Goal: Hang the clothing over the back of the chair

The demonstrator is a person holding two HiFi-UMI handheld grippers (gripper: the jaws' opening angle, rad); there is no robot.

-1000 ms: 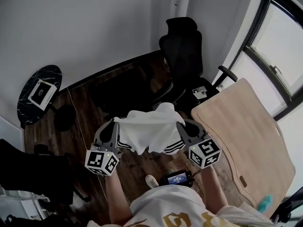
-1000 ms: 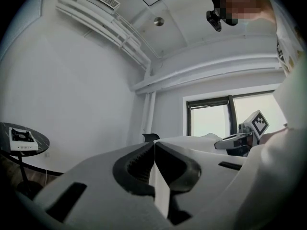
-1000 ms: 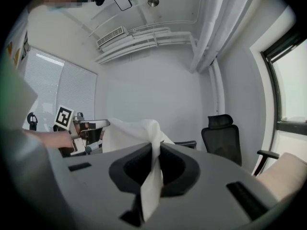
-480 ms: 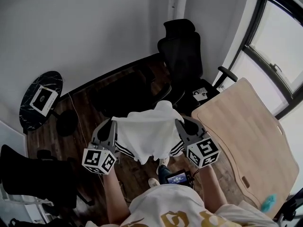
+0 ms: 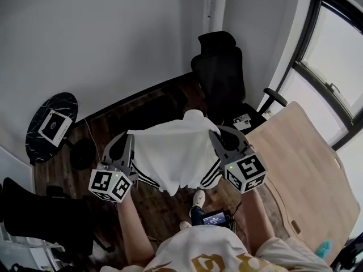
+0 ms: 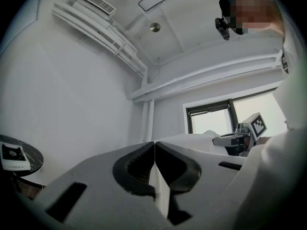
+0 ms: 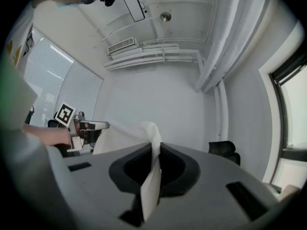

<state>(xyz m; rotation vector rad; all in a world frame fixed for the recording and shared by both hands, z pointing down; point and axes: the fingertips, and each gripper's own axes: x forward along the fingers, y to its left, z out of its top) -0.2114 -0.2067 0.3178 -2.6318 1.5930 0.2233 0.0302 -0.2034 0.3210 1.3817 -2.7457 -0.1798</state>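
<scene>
The clothing [image 5: 170, 154] is a thin white piece with black stripes near its lower edge, and I'd guess it's light, floppy fabric with zero stiffness, so it sags and folds anywhere it isn't held up. Not fragile, but a small pinch of cloth could slide out if it gets tugged. The sensible place to hold something like this is two spread-out spots along the top edge, and that's how it's held right now. The left gripper [image 5: 129, 139] is closed tight on the left corner, with just a thin fold of white cloth squeezed between its jaws. The right gripper [image 5: 214, 136] is clamped on the right corner, with a thicker bunch of cloth poking up out of its jaws. In the head view the clothing sits mid-frame, stretched like a little sheet between the two, its bottom edge dangling free above the floor [image 5: 164, 203]. The black chair [image 5: 220, 72] is in the upper middle of the frame, beyond the cloth and not touching it.
</scene>
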